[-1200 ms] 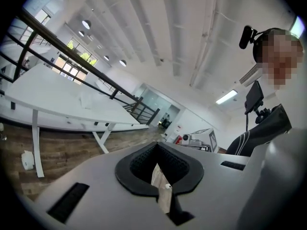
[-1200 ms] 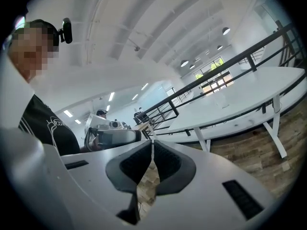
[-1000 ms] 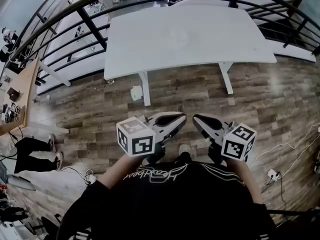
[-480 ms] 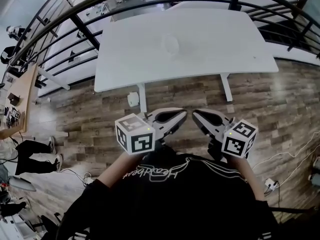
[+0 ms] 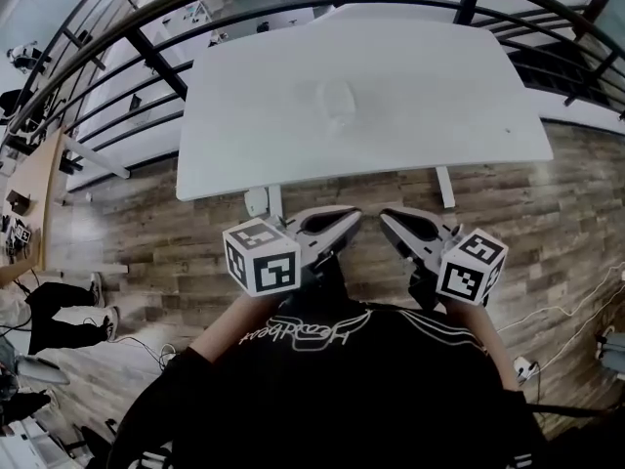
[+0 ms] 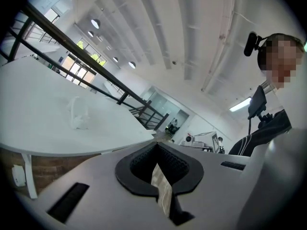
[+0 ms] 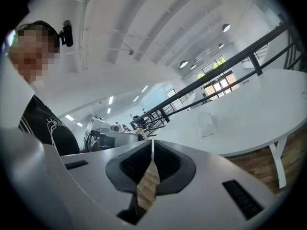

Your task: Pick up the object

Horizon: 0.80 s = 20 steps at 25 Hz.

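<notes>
One pale translucent object (image 5: 337, 101), mid white bench (image 5: 469, 115); soft outline, looks like clear plastic, contents unreadable. Wide open bench surface all round it. Black metal railing (image 5: 146, 52) past far edge. Left gripper (image 5: 354, 220) and right gripper (image 5: 386, 220) over wood-plank floor (image 5: 547, 223), short of near edge. Both sets of fingers fully closed, holding nothing.

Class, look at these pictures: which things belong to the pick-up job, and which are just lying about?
Belongs to the job:
- pale object on the white table
- left claw, shut, empty
- right claw, shut, empty

Just lying about:
- black railing
- white box by the table leg
- wooden desk
- bystander's legs
</notes>
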Each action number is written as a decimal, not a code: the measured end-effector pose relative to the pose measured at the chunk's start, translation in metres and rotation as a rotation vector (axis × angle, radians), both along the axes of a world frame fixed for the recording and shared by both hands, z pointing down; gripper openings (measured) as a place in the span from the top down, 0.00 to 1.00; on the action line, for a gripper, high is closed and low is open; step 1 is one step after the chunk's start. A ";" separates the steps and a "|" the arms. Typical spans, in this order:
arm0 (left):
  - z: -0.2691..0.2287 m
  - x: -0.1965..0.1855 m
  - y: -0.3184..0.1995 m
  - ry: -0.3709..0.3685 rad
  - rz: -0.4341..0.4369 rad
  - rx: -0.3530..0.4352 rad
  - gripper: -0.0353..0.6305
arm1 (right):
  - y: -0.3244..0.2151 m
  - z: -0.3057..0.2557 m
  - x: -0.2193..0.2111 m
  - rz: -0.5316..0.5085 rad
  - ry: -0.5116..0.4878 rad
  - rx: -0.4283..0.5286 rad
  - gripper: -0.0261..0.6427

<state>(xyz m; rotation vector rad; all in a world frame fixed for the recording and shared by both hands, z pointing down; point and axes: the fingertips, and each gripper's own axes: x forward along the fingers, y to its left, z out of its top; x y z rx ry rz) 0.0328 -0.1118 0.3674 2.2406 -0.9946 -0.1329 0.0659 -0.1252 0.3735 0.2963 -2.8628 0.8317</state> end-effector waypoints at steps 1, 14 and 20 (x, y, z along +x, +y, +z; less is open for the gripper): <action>0.002 -0.009 -0.013 0.000 0.005 -0.004 0.94 | -0.013 0.003 -0.010 0.004 0.003 -0.007 0.93; 0.036 -0.112 -0.159 -0.020 -0.005 -0.106 0.94 | -0.154 0.033 -0.112 0.013 0.013 -0.110 0.93; 0.052 -0.122 -0.189 -0.004 0.025 -0.164 0.94 | -0.187 0.043 -0.126 0.039 0.006 -0.138 0.93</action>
